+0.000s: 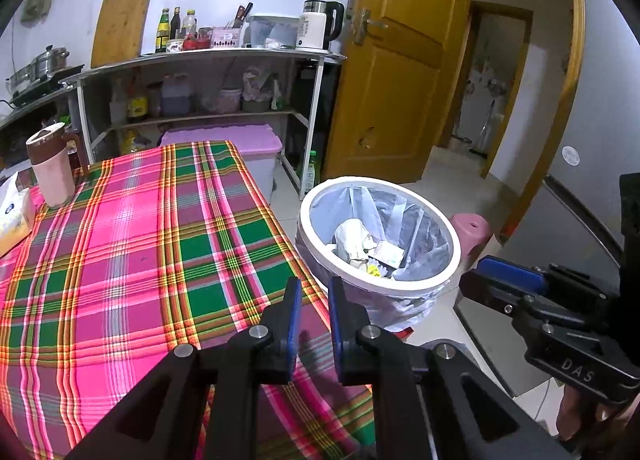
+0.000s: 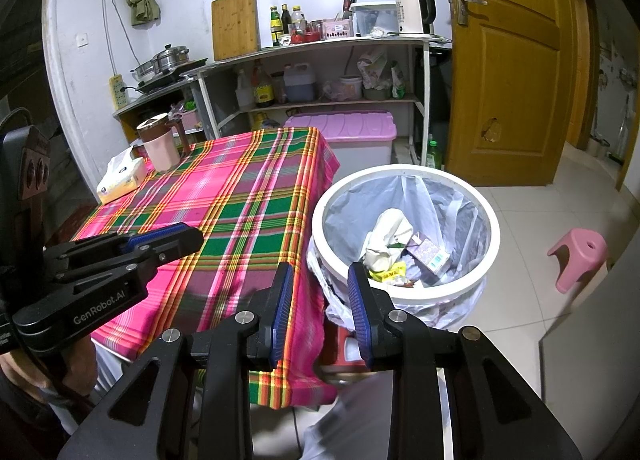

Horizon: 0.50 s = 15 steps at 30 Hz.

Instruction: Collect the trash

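A white trash bin with a clear liner stands on the floor at the table's right edge; it also shows in the right wrist view. Inside lie crumpled paper, a small carton and a yellow wrapper. My left gripper is open and empty, over the plaid tablecloth near its right edge. My right gripper is open and empty, above the table's corner beside the bin. Each gripper shows in the other's view, the right and the left.
A pink cup with a brown lid and a tissue box stand at the table's far left. A pink stool sits on the floor right of the bin. Behind are a shelf unit, a pink-lidded storage box and a wooden door.
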{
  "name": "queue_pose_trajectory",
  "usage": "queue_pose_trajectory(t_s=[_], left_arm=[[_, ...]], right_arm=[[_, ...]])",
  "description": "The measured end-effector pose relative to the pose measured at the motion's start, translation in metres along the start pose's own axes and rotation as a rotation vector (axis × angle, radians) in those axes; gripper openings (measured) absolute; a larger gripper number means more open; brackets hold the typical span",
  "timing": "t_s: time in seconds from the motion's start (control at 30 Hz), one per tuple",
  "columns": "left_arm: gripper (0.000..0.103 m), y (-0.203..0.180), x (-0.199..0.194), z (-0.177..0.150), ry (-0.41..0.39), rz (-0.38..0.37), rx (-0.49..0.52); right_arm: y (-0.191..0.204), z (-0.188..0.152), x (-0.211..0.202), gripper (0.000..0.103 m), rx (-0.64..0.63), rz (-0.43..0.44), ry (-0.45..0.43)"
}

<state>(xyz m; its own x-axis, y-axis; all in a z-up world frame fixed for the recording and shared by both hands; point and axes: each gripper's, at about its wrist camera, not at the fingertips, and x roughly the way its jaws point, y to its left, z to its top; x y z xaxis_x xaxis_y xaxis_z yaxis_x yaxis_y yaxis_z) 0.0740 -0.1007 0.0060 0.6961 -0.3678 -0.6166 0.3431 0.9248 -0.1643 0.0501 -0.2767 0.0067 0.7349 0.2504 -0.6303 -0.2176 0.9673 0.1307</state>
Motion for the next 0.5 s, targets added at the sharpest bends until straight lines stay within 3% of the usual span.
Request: queue_pose_trajectory(t_s=[0.5], left_arm=[[0.013,-0.0007,0.0001,0.0006,0.002,0.001,0.002]], right_arm=[[0.0002,0.0002,-0.0001,0.029,0.000,-0.001,0.001]])
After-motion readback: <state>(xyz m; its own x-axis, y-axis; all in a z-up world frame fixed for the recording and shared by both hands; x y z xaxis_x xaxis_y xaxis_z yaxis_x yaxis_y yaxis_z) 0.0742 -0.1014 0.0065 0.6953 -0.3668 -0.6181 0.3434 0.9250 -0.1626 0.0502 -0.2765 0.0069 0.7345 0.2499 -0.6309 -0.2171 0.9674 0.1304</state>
